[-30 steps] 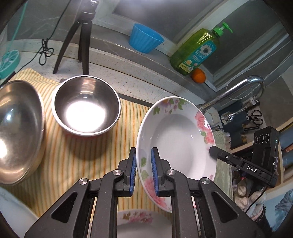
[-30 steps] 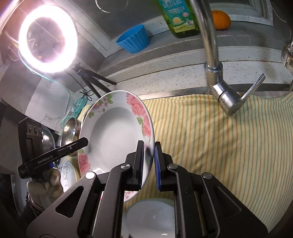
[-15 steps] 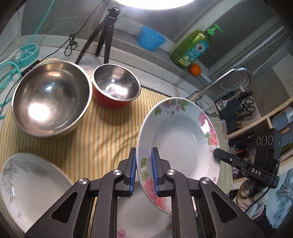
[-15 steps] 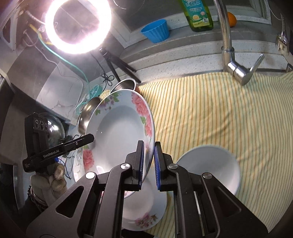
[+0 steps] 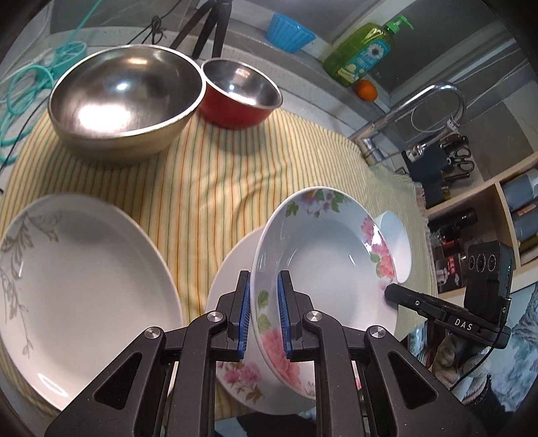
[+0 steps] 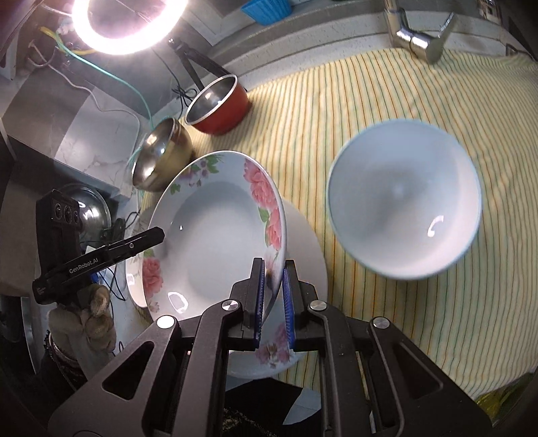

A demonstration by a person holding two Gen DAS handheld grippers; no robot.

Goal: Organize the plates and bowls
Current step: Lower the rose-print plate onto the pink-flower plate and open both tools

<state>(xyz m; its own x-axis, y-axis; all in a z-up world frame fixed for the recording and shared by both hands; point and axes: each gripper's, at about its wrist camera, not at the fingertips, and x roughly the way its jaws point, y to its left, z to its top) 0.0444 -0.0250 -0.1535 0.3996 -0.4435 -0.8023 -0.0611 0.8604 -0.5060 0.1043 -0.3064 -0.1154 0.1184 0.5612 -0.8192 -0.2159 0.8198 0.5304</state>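
Note:
A deep white plate with pink flowers point(image 5: 322, 269) hangs tilted above the striped cloth, held at opposite rims. My left gripper point(image 5: 264, 285) is shut on its near rim in the left wrist view. My right gripper point(image 6: 273, 269) is shut on the other rim of that flowered plate point(image 6: 215, 235). Directly beneath lies a second flowered plate point(image 5: 232, 265) flat on the cloth, also visible as the lower plate point(image 6: 302, 255). A white bowl point(image 6: 403, 198) stands to its right. A large white plate with grey leaves point(image 5: 77, 289) lies at the left.
A big steel bowl point(image 5: 124, 90) and a red steel-lined bowl point(image 5: 240, 90) stand at the back of the cloth point(image 5: 201, 174). The faucet point(image 5: 420, 101), soap bottle point(image 5: 363, 53), blue cup point(image 5: 289, 32) and ring light point(image 6: 124, 23) line the rear.
Both grippers have carried the flowered plate back from the steel bowls and faucet toward the near edge and slightly down. It now hangs over the second flowered plate.

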